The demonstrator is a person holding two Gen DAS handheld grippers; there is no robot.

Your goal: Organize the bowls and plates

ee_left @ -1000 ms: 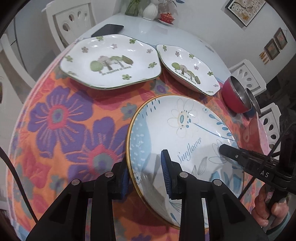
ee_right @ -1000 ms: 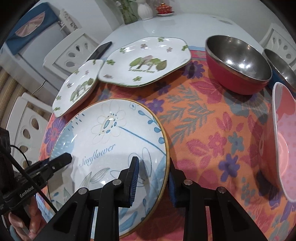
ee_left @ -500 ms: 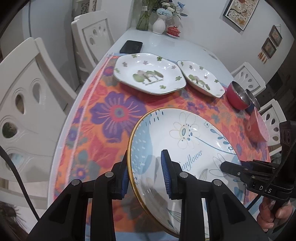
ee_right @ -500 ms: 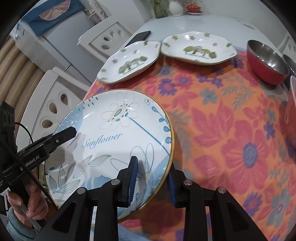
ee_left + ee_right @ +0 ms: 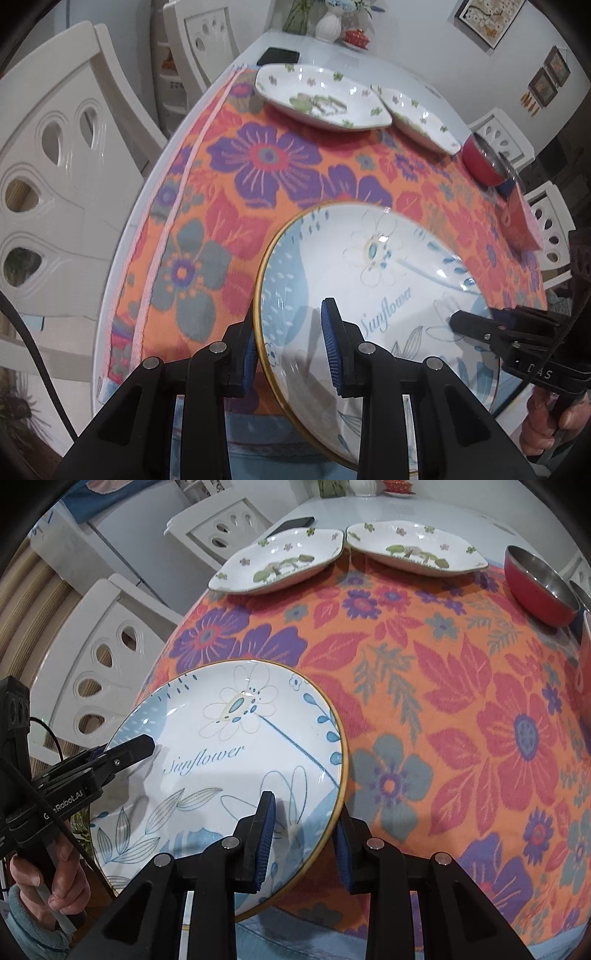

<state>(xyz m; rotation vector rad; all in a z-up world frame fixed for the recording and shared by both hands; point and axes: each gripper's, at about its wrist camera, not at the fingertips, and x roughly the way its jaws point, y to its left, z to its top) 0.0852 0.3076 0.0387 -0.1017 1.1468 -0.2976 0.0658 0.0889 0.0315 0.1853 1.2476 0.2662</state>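
Two grippers hold one thing between them — the round white plate with blue leaf drawings, a gold rim and the word "Sunflower". Your left gripper has its fingers clamped on the plate's left edge, one blue pad under the rim and one on the face. Your right gripper is clamped the same way on the opposite edge. The plate is tilted and lifted off the orange floral cloth, at the near edge of the worktop. At the far side of the cloth lie two white angular plates printed with green trees, side by side and nearly touching. To their right sits a red bowl with a steel inside, well apart from your plate.
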